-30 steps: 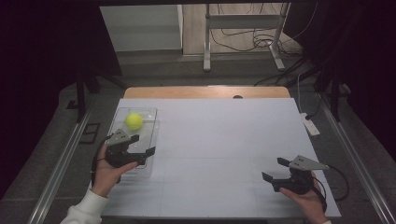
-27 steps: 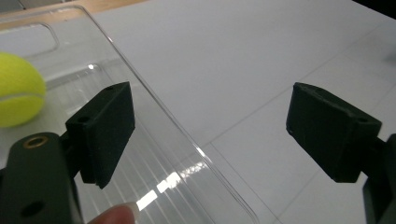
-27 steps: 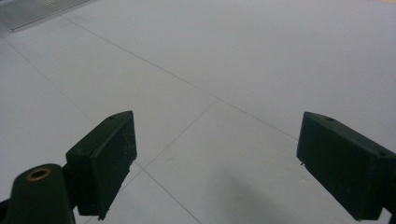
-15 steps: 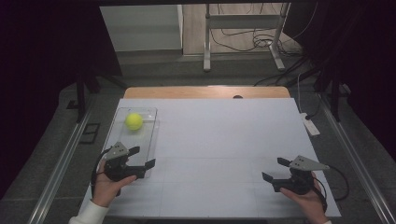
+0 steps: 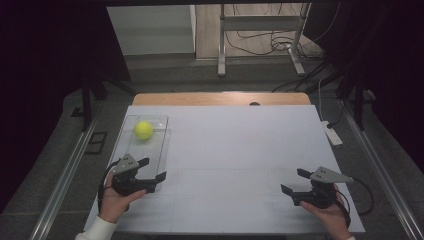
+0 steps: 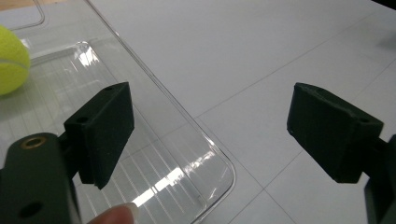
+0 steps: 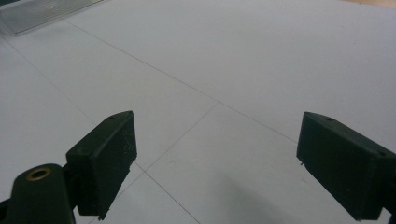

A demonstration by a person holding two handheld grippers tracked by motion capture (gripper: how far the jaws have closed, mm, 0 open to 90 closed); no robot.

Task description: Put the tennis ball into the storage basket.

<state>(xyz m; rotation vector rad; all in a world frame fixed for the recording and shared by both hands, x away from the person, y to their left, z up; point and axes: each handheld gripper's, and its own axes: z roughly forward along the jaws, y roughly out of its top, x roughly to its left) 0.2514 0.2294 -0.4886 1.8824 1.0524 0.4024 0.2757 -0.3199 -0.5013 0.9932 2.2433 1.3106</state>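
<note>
A yellow tennis ball [image 5: 143, 130] lies at the far end of a clear plastic tray [image 5: 156, 150] on the left of the white table. My left gripper [image 5: 152, 169] hovers over the tray's near end, open, nothing between its jaws. In the left gripper view the gripper [image 6: 210, 135] spans the tray's rounded near corner [image 6: 219, 163], and the ball [image 6: 11, 60] sits far off at the left edge. My right gripper [image 5: 293, 181] rests at the near right of the table, open and empty. Under it [image 7: 215, 158] lies bare white table.
The white table top [image 5: 240, 150] has a wooden strip [image 5: 220, 98] along its far edge. A white power strip [image 5: 332, 134] lies just past the right edge. Metal stand legs [image 5: 220, 60] and cables are behind the table. A fingertip [image 6: 116, 214] shows below the left jaws.
My left gripper has drawn back from the middle of the tray toward the table's near edge, farther from the ball. The right gripper has stayed where it was.
</note>
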